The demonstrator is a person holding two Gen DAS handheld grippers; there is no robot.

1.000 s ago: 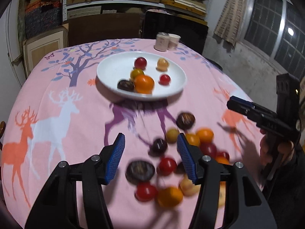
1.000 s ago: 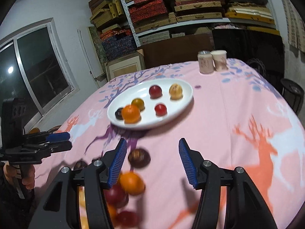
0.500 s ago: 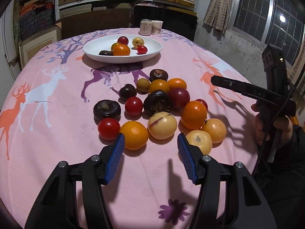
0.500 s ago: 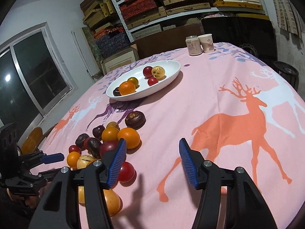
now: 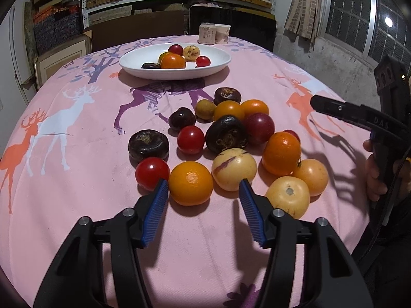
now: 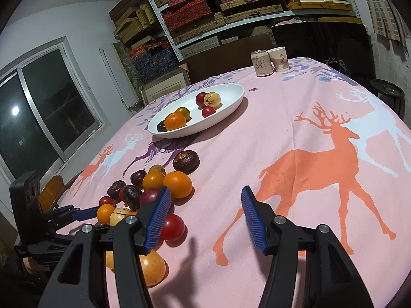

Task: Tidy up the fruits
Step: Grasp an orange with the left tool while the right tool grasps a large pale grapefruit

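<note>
Right wrist: left tongs (image 6: 87, 211) tips hidden behind fruits (image 6: 154, 187).

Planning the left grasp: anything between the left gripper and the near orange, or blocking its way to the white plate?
Nothing lies between the closing left gripper and the round orange. Toward the white oval plate, the fruit pile covers the tablecloth; lift over it.

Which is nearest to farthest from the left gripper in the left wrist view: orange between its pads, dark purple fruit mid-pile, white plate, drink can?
From the left gripper, jaws closing, pads not yet on fruit:
1. Orange, just beyond the fingertips.
2. Dark purple fruit, centre of the pile.
3. White plate, past the pile.
4. Drink can, far table edge, right of the plate.
</note>
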